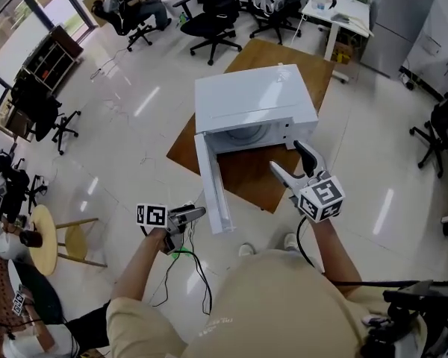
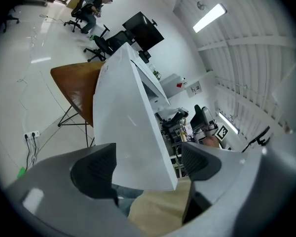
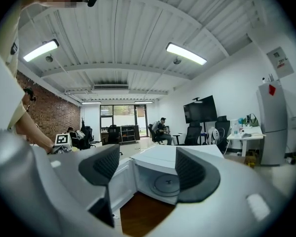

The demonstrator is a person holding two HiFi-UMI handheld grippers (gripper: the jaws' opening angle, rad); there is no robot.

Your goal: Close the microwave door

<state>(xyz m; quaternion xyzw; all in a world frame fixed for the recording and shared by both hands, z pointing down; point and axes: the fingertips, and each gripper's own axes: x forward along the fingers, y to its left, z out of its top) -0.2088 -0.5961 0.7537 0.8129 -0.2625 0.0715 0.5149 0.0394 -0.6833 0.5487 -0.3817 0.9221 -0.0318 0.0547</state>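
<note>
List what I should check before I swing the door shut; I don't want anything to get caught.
1. Door open: ok, it stands wide open.
2. Left gripper at door's edge: ok, the edge is between its jaws.
3. Pads pressing door: not ok, a gap shows.
4. Cavity clear: ok, only the turntable shows.
5. Right gripper out of the swing: not ok, it seems to hang before the opening, open and empty.

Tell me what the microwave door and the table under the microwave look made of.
The microwave door looks like white painted metal or plastic, smooth with soft highlights. The table looks like brown wood or veneer, satin; grain too small to tell.
</note>
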